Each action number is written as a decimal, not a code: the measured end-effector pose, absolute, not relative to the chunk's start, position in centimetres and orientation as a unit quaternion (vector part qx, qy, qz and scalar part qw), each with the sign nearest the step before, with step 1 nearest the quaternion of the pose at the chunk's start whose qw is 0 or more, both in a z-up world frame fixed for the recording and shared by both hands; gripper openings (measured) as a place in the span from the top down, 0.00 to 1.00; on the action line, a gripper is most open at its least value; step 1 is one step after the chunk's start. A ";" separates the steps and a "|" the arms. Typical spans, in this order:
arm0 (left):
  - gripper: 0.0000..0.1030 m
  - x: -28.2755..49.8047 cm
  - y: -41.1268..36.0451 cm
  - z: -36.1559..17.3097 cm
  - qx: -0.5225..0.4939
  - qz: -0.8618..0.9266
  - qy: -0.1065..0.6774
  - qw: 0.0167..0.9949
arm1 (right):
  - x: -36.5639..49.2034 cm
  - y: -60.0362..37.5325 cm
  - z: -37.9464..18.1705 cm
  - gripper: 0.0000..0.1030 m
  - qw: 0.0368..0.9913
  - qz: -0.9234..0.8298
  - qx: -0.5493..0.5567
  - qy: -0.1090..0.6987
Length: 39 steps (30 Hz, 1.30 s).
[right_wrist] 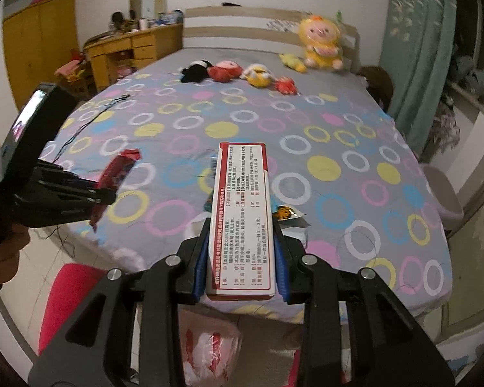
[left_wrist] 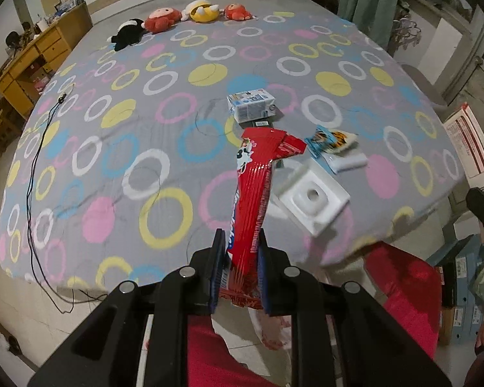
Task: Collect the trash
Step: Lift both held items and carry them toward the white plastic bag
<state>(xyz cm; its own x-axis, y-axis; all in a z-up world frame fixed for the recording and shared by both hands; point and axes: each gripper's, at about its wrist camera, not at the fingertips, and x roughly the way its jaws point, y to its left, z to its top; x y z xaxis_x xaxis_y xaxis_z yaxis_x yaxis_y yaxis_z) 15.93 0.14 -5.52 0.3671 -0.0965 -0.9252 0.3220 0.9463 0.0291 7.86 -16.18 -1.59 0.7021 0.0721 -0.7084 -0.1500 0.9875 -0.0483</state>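
While plush toys [right_wrist: 238, 72] line the far end of the ring-patterned bed [left_wrist: 119, 148] — a wooden desk [right_wrist: 129, 48] beyond — litter lies near its edge: carton [left_wrist: 251, 103], tray [left_wrist: 313, 198]. Left gripper [left_wrist: 240, 267] clamps a red wrapper [left_wrist: 255, 187]; right gripper [right_wrist: 242, 254] clamps a box [right_wrist: 240, 219] — both above the bed's edge.

Plush toys [left_wrist: 180, 16] on ring-patterned bedspread [left_wrist: 145, 129], wooden desk [right_wrist: 129, 48]

Your red wrapper [left_wrist: 251, 200] sticks up crumpled; your red-edged white box [right_wrist: 240, 222] juts lengthwise, printed face up.
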 end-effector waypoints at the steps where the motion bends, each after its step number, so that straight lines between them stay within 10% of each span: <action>1: 0.81 15.2 0.2 -5.3 0.103 -0.128 0.546 0.822 | 7.1 -15.8 -1.4 0.68 0.922 0.062 -0.054 0.379; 39: 0.81 2.6 -0.9 -13.8 0.053 -0.153 0.595 0.787 | -4.3 -12.4 -8.6 0.68 0.895 0.077 -0.049 0.437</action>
